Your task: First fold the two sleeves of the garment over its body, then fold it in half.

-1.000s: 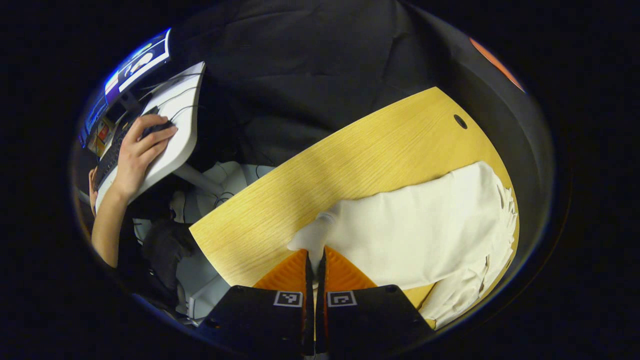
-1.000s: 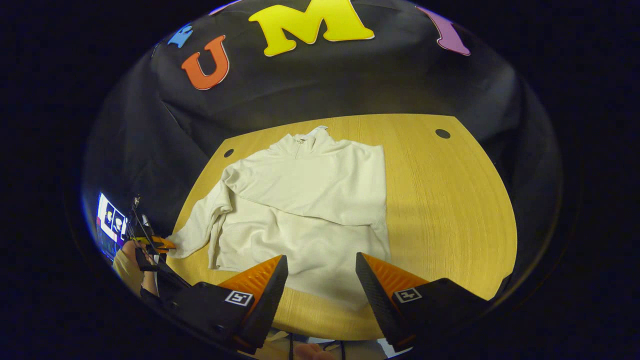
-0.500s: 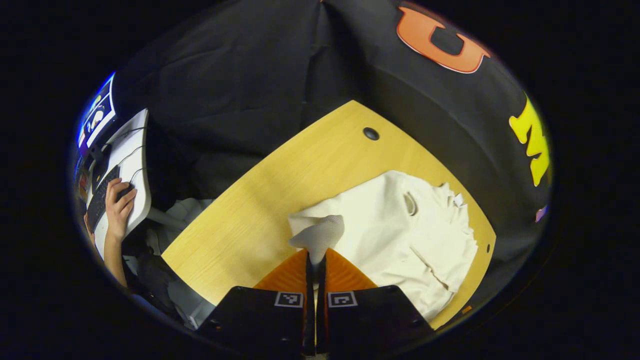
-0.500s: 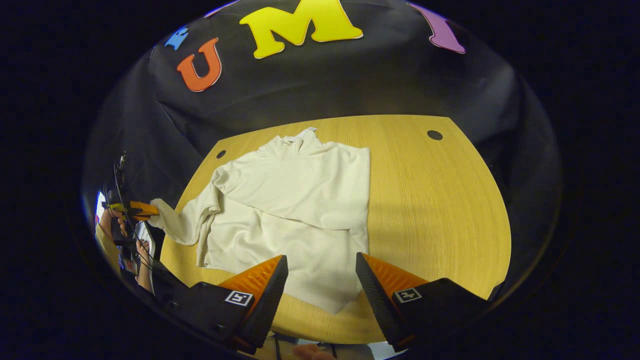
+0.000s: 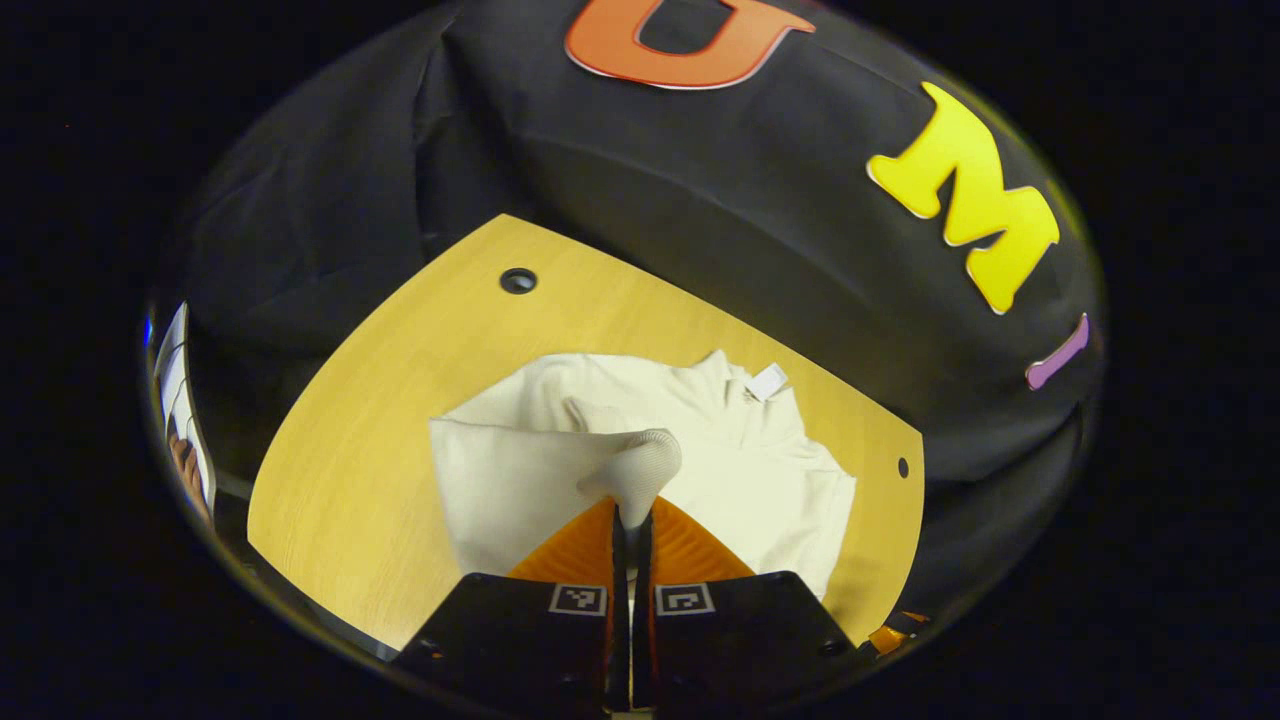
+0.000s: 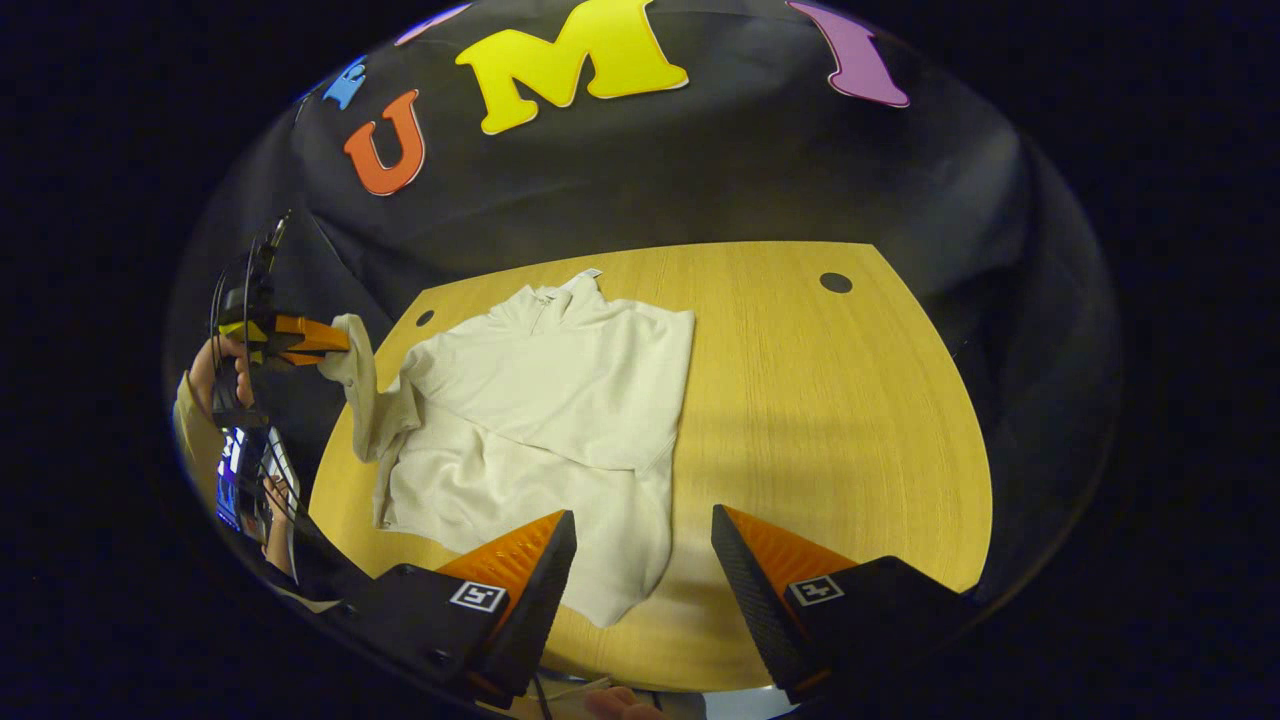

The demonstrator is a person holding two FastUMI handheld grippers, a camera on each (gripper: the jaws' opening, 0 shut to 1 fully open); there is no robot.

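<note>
Yellow wood, the table [image 6: 830, 400] is filling the middle of the right gripper view, with the cream garment [image 6: 540, 410] lying on its left half, one sleeve already folded across the body. In the left gripper view the garment [image 5: 760, 470] is sitting at centre. I am pinching the other sleeve's cuff [image 5: 640, 468] in my left gripper [image 5: 630, 520], both fingers pressing on it; at the left of the right gripper view that cuff [image 6: 352, 345] is hanging lifted off the table. My right gripper [image 6: 640, 560] is hovering with fingers apart, holding nothing, over the hem at lower centre.
</note>
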